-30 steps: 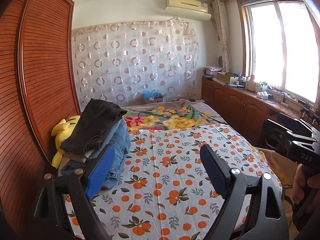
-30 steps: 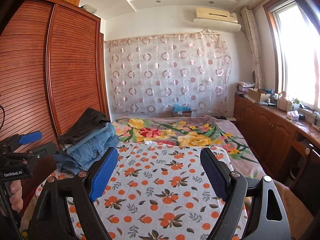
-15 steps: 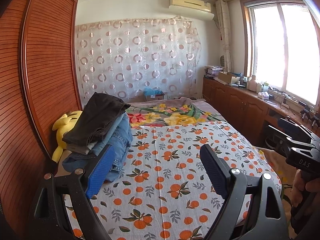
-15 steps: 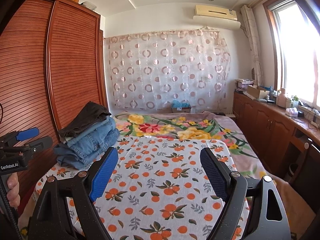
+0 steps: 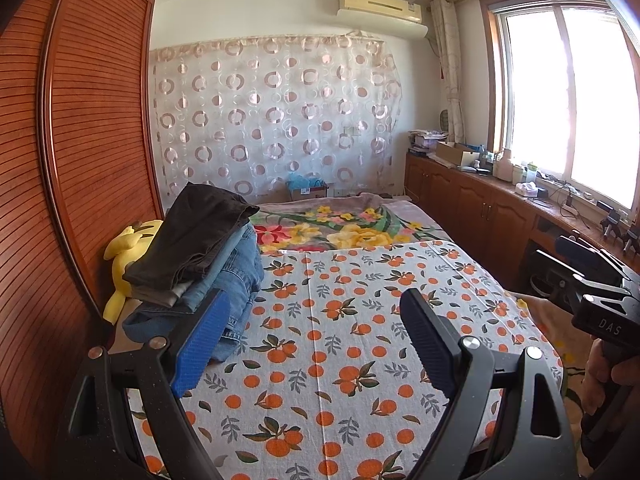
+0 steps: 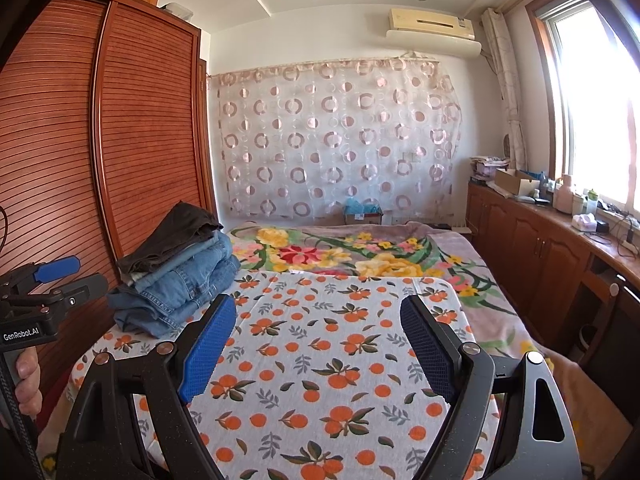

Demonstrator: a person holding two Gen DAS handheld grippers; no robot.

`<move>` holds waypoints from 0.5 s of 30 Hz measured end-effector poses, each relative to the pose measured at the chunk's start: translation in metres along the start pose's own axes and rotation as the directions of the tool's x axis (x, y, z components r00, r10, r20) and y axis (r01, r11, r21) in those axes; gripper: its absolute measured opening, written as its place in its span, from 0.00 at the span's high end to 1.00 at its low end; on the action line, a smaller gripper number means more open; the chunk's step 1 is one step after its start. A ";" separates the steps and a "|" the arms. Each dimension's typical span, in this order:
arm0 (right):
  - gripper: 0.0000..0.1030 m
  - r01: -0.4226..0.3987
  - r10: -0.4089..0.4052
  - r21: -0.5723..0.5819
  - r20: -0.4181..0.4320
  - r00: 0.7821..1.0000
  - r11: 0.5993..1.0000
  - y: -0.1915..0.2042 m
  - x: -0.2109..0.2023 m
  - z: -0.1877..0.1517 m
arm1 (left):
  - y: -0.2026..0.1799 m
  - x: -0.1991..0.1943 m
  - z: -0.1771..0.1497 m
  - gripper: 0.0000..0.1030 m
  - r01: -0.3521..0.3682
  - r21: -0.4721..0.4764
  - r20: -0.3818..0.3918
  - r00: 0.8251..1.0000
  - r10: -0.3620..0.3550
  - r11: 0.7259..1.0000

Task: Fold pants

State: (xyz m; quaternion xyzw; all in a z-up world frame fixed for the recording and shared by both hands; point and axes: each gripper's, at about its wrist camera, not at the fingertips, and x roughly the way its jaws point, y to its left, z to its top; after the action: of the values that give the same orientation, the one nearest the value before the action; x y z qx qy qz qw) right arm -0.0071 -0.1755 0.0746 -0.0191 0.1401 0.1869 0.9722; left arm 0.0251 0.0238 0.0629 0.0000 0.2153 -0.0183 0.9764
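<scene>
Pants (image 5: 192, 264) are lying in a folded stack at the bed's left edge, against the wardrobe (image 5: 80, 160): a dark pair on top, blue denim pairs beneath, with a yellow plush toy (image 5: 124, 256) tucked behind. Both grippers are hovering over the orange-print sheet (image 5: 340, 320) near the bed's foot, the left gripper (image 5: 312, 344) and the right gripper (image 6: 316, 344) each standing with fingers spread wide and nothing between them. No pair is lying flat on the sheet, so the task seems to be sitting between garments, either before a fresh pair is fetched or after the last one was stacked. A next fold would be calling for a pair to be spread across the sheet's open middle.
</scene>
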 end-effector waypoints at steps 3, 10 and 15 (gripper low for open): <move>0.17 0.000 0.000 0.000 -0.001 1.000 1.000 0.000 0.000 0.000 | 0.000 0.000 0.000 0.15 -0.001 0.001 0.000 1.000 0.001 1.000; 0.17 0.000 0.000 -0.001 -0.001 1.000 1.000 0.000 -0.001 -0.003 | 0.000 0.000 0.000 0.15 -0.001 0.001 -0.002 1.000 0.001 1.000; 0.17 0.001 -0.001 -0.001 0.000 1.000 1.000 0.000 -0.002 -0.004 | 0.000 0.000 0.000 0.15 -0.001 0.000 -0.001 1.000 0.001 1.000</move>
State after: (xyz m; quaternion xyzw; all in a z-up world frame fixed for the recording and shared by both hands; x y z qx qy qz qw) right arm -0.0099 -0.1769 0.0718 -0.0198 0.1402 0.1866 0.9722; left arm 0.0252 0.0236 0.0632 0.0001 0.2159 -0.0180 0.9763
